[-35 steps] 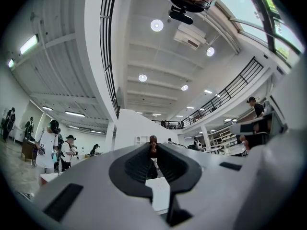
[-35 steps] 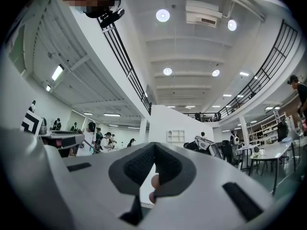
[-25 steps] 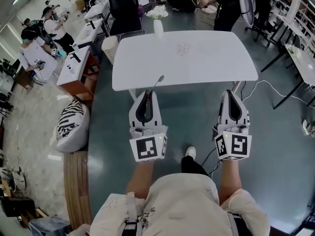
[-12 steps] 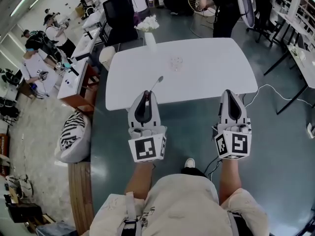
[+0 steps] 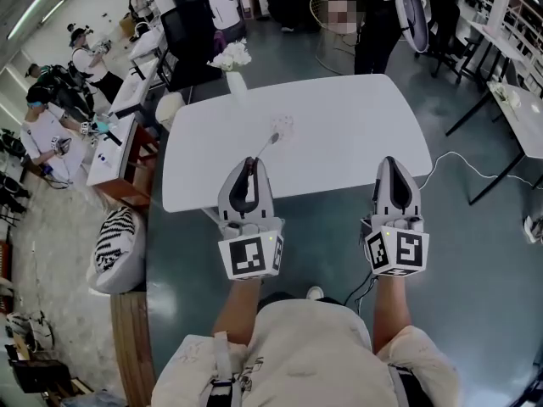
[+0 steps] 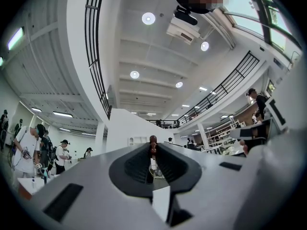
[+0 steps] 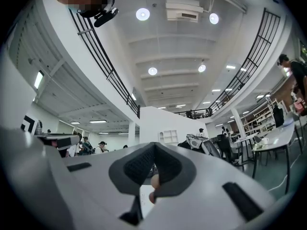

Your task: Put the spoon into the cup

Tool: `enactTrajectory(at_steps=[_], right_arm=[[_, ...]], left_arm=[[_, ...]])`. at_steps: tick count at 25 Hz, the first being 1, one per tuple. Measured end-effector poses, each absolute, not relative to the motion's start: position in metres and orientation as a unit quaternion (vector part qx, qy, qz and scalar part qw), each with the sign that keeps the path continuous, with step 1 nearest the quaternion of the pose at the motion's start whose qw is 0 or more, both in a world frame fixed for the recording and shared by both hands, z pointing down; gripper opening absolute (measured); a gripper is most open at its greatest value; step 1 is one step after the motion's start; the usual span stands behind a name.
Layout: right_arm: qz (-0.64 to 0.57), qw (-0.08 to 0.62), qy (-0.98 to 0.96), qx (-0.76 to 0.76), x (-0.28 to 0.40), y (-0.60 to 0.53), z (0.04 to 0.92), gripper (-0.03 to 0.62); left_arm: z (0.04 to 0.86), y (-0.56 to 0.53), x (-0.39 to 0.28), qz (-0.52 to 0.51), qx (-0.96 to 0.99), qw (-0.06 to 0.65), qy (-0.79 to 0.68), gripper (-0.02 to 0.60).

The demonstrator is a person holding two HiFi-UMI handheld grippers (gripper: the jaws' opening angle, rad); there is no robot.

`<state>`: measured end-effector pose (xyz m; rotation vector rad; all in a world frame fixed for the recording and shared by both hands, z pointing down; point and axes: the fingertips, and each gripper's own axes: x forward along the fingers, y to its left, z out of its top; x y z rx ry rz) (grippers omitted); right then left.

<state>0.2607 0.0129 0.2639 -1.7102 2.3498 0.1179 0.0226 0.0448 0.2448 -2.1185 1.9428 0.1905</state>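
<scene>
A clear glass cup (image 5: 282, 125) stands on the white table (image 5: 356, 134), left of its middle. My left gripper (image 5: 247, 166) hangs over the table's near edge, shut on a metal spoon (image 5: 265, 147). The spoon sticks out ahead of the gripper, and its far end lies just short of the cup. In the left gripper view the spoon (image 6: 152, 142) shows pinched between the closed jaws of that gripper (image 6: 152, 150). My right gripper (image 5: 394, 164) is over the near edge further right, its jaws together (image 7: 154, 150), and I see nothing held in them.
A white vase of flowers (image 5: 232, 62) stands at the table's far left corner, with a black chair (image 5: 191, 36) behind it. A person (image 5: 373, 24) stands beyond the table. A striped cushion (image 5: 114, 236) and a wooden bench lie at the left, and a cable (image 5: 475, 172) runs across the floor at the right.
The table has come closer. Both grippers, earlier over the floor in front of it, are now over its near edge, and the spoon's end has neared the cup.
</scene>
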Motion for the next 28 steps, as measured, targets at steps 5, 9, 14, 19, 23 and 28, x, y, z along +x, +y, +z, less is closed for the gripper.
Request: enactTrajectory(at_steps=[5,9,14,19,23,28], right_arm=[[0.031,0.112,0.803,-0.585,0.26,-0.012,0.273,-0.012],[0.028,0.102,0.803,-0.586,0.256,-0.035,0.284,-0.012],[0.032,0.092,0.801,-0.591,0.236,-0.071,0.294,-0.012],[0.036,0.084,0.8,-0.593,0.21,-0.121,0.293,-0.012],[0.041,0.081,0.804,-0.588,0.18,-0.167,0.288,-0.012],[0.041,0.076,0.807,-0.584,0.136,-0.219,0.283,-0.014]], left_arm=[[0.253,0.018,0.021,0.059,-0.73,0.122,0.67,0.034],[0.263,-0.005,0.017,0.058,-0.733,0.116,0.668,0.034],[0.278,-0.045,-0.004,0.065,-0.735,0.105,0.667,0.034],[0.282,-0.097,-0.028,0.067,-0.74,0.099,0.662,0.034],[0.282,-0.143,-0.053,0.069,-0.741,0.095,0.661,0.034],[0.28,-0.195,-0.092,0.069,-0.744,0.086,0.659,0.034]])
